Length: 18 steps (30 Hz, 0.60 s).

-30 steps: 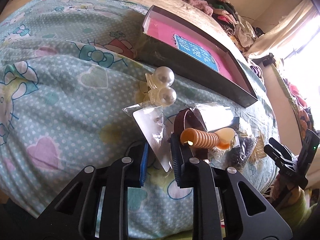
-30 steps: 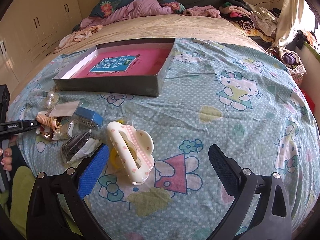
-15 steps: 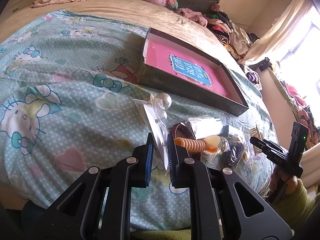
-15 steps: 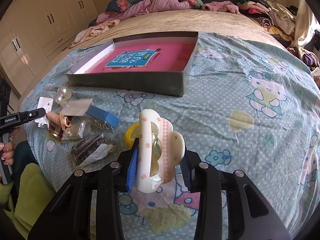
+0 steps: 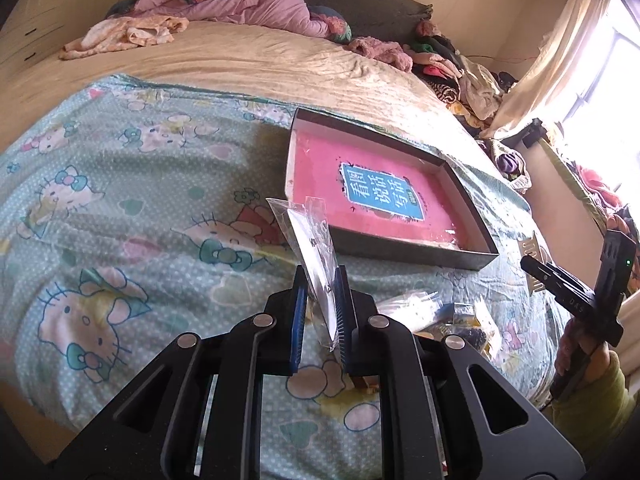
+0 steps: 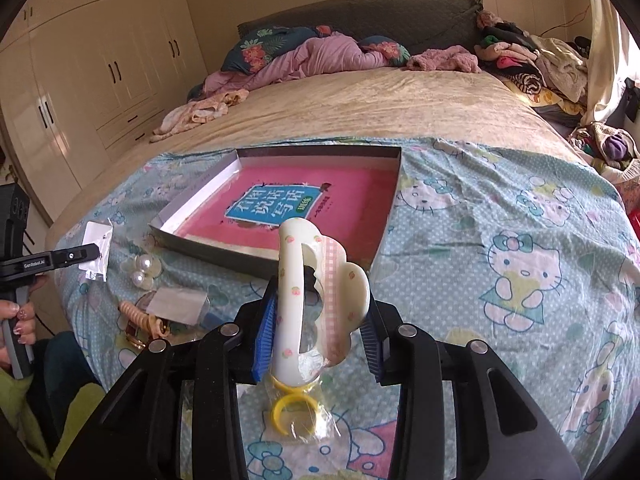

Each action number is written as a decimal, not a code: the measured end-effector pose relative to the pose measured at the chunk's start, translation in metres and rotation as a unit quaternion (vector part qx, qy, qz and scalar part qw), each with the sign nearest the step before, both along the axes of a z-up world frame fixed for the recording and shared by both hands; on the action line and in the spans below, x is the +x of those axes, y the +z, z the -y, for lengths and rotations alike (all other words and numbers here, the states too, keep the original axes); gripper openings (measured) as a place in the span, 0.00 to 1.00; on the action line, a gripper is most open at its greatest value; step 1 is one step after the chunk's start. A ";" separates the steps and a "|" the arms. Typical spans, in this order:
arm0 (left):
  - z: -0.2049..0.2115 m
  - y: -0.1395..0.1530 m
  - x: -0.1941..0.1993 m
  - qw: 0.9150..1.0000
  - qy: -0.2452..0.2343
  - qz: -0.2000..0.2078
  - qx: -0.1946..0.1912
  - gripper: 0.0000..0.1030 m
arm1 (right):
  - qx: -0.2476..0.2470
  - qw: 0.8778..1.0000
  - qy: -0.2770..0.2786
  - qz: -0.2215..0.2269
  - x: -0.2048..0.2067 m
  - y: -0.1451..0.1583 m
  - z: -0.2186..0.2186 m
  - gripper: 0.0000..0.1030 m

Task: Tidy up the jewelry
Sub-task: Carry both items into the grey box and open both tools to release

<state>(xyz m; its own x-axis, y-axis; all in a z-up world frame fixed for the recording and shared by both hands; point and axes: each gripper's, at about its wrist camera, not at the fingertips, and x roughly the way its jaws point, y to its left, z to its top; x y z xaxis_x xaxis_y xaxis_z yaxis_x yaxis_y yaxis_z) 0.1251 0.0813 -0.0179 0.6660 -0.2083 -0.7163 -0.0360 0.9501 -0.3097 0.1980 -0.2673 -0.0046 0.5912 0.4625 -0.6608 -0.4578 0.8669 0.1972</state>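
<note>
My left gripper (image 5: pixel 320 320) is shut on a small clear plastic bag with a white card (image 5: pixel 314 252), lifted above the bed; it also shows at the left of the right wrist view (image 6: pixel 96 252). My right gripper (image 6: pixel 320 332) is shut on a large white hair claw clip (image 6: pixel 316 296) with pink dots, held above the bedspread. A shallow grey box with a pink bottom (image 5: pixel 380 196) (image 6: pixel 300 204) lies ahead of both grippers.
On the bedspread lie a pearl clip (image 6: pixel 142 270), a coiled beige hair tie (image 6: pixel 134 312), a flat clear packet (image 6: pixel 178 304), a yellow ring in plastic (image 6: pixel 292 412) and more packets (image 5: pixel 456 320). Clothes pile at the bed's far end (image 6: pixel 320 56). Wardrobes stand left (image 6: pixel 80 80).
Both grippers have risen from the bed: the left lifts the plastic bag off the pile, the right closed on the claw clip and lifts it. Both views now tilt toward the box.
</note>
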 end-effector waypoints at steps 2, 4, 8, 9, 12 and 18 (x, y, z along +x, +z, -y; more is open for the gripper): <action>0.003 0.002 0.009 1.000 -0.001 0.003 0.003 0.07 | 0.005 1.000 0.002 0.003 0.005 0.002 -0.005 0.34; 0.003 0.004 0.017 1.000 0.000 0.003 0.001 0.07 | 0.009 1.000 0.005 0.005 0.011 0.003 -0.010 0.34; 0.006 0.008 0.034 1.000 0.000 0.008 0.002 0.07 | 0.017 1.000 0.011 0.009 0.020 0.007 -0.019 0.34; 0.007 0.009 0.037 1.000 0.000 0.010 0.004 0.07 | 0.016 1.000 0.011 0.010 0.023 0.008 -0.022 0.34; 0.010 0.011 0.048 1.000 0.000 0.014 0.010 0.07 | 0.021 1.000 0.014 0.014 0.030 0.010 -0.027 0.34; 0.019 0.009 0.074 1.000 0.006 0.021 0.011 0.07 | 0.025 1.000 0.004 0.016 0.049 0.011 -0.033 0.34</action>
